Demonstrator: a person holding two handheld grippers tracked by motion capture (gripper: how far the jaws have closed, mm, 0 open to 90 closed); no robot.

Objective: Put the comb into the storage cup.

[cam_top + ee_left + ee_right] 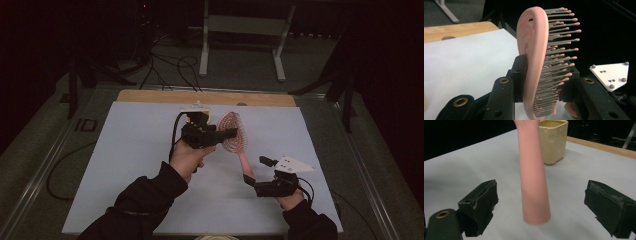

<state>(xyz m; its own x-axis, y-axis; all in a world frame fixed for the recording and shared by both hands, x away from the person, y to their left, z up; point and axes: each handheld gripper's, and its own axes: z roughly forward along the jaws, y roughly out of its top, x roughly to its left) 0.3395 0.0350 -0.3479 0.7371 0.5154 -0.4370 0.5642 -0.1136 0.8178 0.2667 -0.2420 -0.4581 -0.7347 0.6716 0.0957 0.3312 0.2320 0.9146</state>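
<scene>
A pale blue-white sheet [130,165] covers most of the desk [210,97], whose bare wooden edge shows along the far side. Around it the room is dark, with a grey floor [240,70], loose black cables [170,67] trailing across it and the white legs of a stand [240,30] beyond the desk.

A cream-yellow square cup [554,141] stands on the sheet near the far edge; in the right gripper view it sits just behind the brush handle. Its inside cannot be made out.

The left gripper [227,134] is held up over the middle of the sheet, its jaws clamped on the head of a pink hairbrush [534,62]: one jaw presses the smooth back, the other the bristle side. The brush hangs in the air, head toward the far side, handle slanting down toward the person.

The right gripper [255,172] is low over the near right part of the sheet. Its jaws stand wide apart on either side of the end of the handle [534,182], touching it on neither side. A white three-cornered plate [295,164] sits on top of it.
</scene>
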